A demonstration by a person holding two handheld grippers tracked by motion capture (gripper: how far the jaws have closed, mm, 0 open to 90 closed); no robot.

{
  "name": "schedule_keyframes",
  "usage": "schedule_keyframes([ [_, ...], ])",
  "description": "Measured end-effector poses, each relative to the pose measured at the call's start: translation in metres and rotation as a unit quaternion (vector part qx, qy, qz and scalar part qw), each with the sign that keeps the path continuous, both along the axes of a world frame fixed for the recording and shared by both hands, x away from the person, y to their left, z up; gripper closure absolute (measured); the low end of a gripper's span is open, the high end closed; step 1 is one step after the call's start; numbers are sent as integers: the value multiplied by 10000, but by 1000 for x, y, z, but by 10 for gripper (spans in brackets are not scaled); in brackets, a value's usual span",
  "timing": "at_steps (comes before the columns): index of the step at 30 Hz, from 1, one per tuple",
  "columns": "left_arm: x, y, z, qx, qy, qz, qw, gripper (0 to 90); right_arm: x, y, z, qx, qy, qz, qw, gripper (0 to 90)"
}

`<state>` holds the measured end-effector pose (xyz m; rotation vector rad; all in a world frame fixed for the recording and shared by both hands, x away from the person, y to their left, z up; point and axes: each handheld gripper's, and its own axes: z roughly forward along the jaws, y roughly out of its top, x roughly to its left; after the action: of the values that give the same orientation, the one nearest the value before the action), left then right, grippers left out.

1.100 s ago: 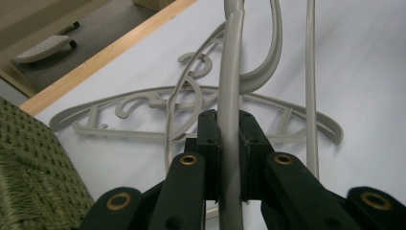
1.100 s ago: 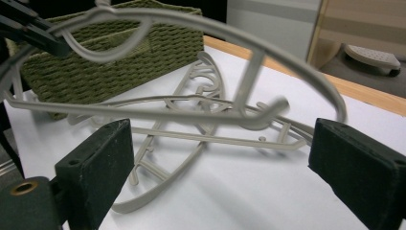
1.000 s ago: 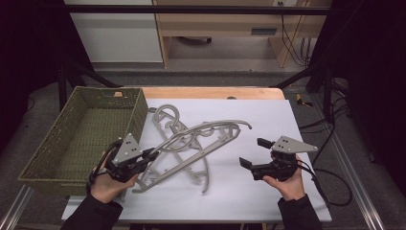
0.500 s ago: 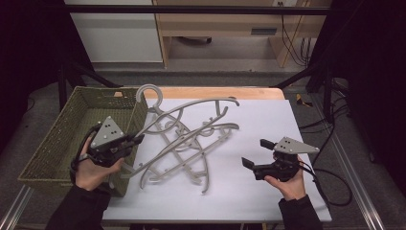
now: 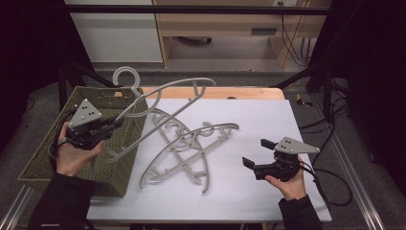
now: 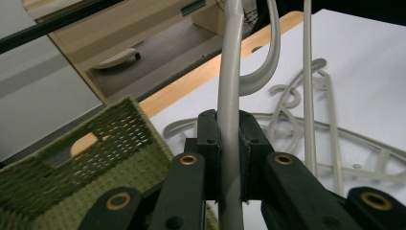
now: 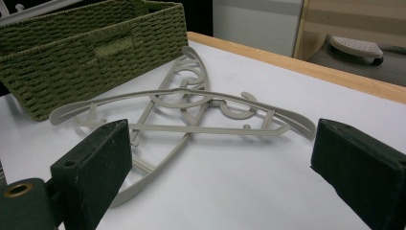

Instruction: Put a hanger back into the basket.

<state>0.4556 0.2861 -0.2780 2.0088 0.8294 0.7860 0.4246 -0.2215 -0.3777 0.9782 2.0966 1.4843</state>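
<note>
My left gripper [image 5: 116, 126] is shut on a pale grey plastic hanger [image 5: 163, 93] and holds it in the air over the right side of the green woven basket [image 5: 48, 143]. The hanger's hook points up and to the back. In the left gripper view the jaws clamp the hanger's bar [image 6: 229, 143], with the basket [image 6: 95, 158] below. Two more grey hangers [image 5: 191, 143] lie crossed on the white sheet. My right gripper [image 5: 257, 153] rests low at the right of the table, open and holding nothing. It faces the crossed hangers [image 7: 191, 115] and the basket [image 7: 95, 48].
The white sheet [image 5: 258, 115] covers a wooden table whose edge [image 5: 215, 92] shows at the back. Black frame bars and cables stand at the right [image 5: 325, 86]. A wooden bench and a white cabinet stand beyond the table.
My left gripper has lifted one hanger off the pile and carried it up and left over the basket. The right gripper has stayed in place, open.
</note>
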Motion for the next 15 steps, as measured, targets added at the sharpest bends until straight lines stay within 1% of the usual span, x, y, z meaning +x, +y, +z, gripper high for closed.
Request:
schedule_keyframes([
  [3,5,12,2,51,-16,117,9999,818,0,0,0,-7,-5,-1,10000,70],
  [5,7,20,2,23,-53,210,9998,818,1,0,-1,-18,-2,-2,10000,69],
  [6,9,26,2,69,-45,243,9997,818,1,1,-1,-21,3,-1,10000,69],
  [7,10,30,1,9,-58,299,9995,818,1,1,-1,-13,23,-5,10000,68],
  [8,11,35,1,22,-61,330,9994,818,1,1,-1,-11,30,-14,10000,67],
  [10,13,43,-1,-22,-62,402,9992,818,1,2,-2,-12,32,-18,10000,65],
  [11,15,48,-2,-23,-113,412,9991,818,1,1,-2,-39,20,-7,10000,65],
  [14,16,62,-5,-72,-33,574,9983,818,2,1,-2,-31,29,-18,10000,62],
  [15,17,66,-6,-47,-22,616,9981,818,2,1,-2,-35,31,-17,10000,62],
])
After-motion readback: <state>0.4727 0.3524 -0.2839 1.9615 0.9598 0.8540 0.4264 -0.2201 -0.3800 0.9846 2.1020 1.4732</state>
